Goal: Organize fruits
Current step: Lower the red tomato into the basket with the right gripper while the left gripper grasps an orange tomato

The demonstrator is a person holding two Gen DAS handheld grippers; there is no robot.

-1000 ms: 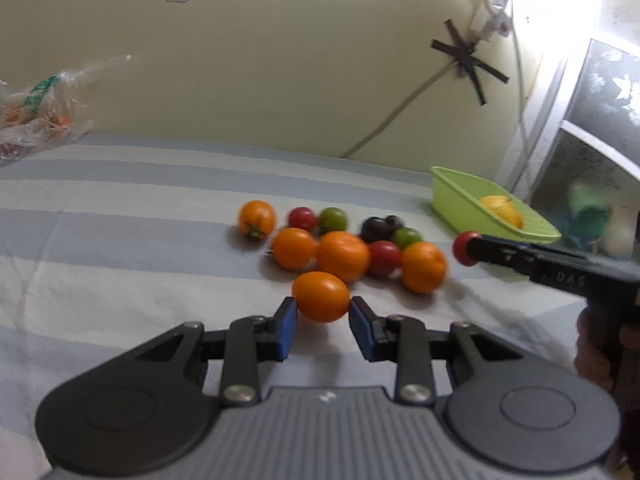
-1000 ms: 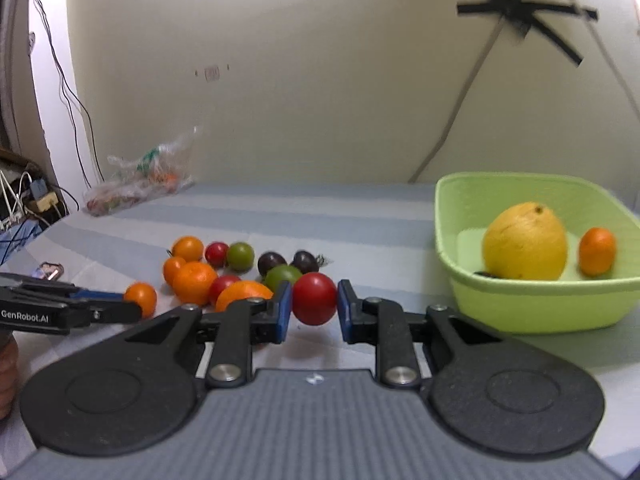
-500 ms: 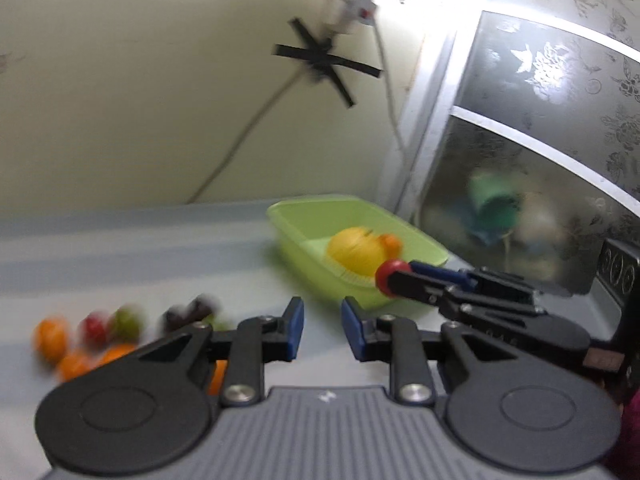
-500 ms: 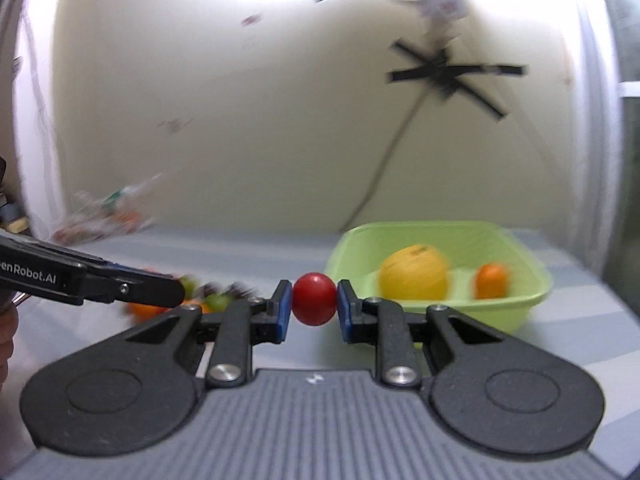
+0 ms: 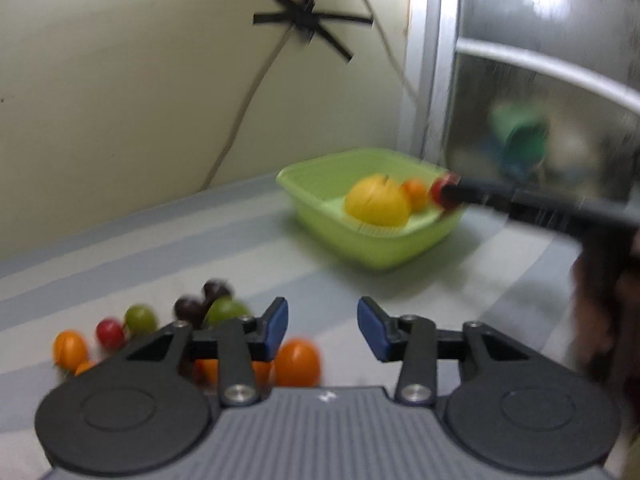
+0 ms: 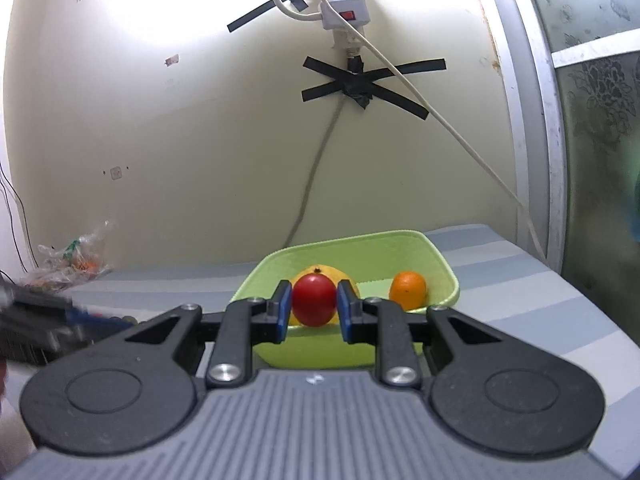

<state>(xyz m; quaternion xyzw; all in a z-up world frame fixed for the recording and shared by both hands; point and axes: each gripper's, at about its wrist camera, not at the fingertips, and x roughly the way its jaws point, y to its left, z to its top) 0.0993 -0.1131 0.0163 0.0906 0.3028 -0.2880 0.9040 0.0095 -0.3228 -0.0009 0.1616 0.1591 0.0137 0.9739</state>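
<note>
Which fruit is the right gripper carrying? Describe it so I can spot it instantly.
Find the green basket by the wall. Just in front of it, the right gripper has its jaws shut on a small red tomato, unlike the big yellow fruit and the orange inside.

The right gripper (image 6: 313, 309) holds a red tomato (image 6: 314, 300) between its blue pads. Just ahead sits the green basket (image 6: 444, 264) — inside it a yellow fruit (image 6: 352, 280) directly behind the tomato, a small orange (image 6: 407, 290) to the right.
</note>
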